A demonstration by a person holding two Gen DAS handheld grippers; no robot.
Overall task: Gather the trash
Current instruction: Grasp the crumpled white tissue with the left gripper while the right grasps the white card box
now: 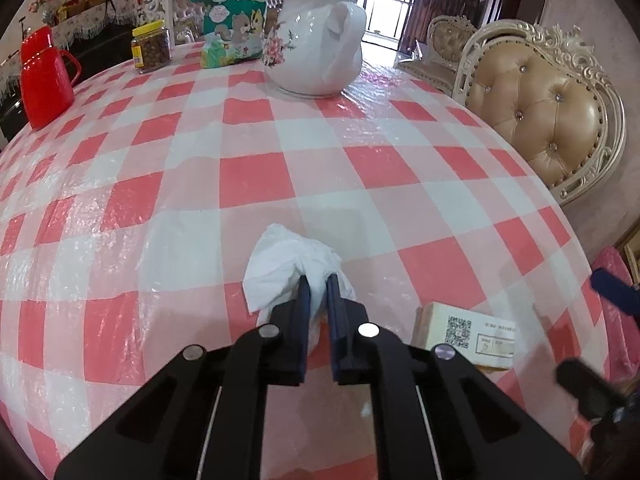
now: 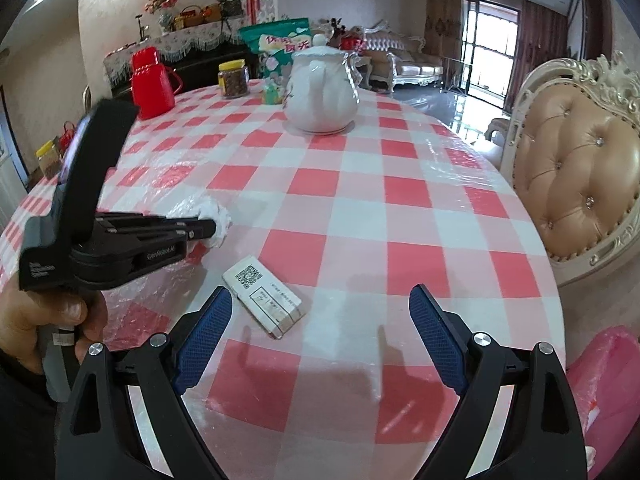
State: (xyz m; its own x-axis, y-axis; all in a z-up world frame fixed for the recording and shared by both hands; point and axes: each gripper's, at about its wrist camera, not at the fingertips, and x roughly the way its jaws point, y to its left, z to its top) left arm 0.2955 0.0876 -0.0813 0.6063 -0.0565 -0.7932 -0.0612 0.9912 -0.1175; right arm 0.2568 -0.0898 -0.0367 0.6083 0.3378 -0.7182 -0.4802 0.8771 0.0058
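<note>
Left wrist view
Left gripper (image 1: 318, 280): clamped on crumpled white tissue (image 1: 280, 264), fingers pinching its near side.
Tissue: on the red-and-white checked tablecloth (image 1: 320, 168), near the table's front edge.
Small box (image 1: 466, 334): flat on the cloth, just right of the gripper, QR code facing up.
Far side: white teapot (image 1: 320, 48), green snack bag (image 1: 228, 16), yellow-lidded jar (image 1: 151, 46), red jug (image 1: 44, 80).
Right edge: padded chair (image 1: 548, 108) beside the table.

Right wrist view
Right gripper (image 2: 320, 308): fingers wide apart, nothing between them, above the cloth.
Small box (image 2: 266, 296): just ahead of the left finger, apart from it.
Left gripper (image 2: 214, 226): seen side-on at left, tips buried in the tissue (image 2: 216, 216).
Hand (image 2: 48, 320): wrapped round the left gripper's handle.
</note>
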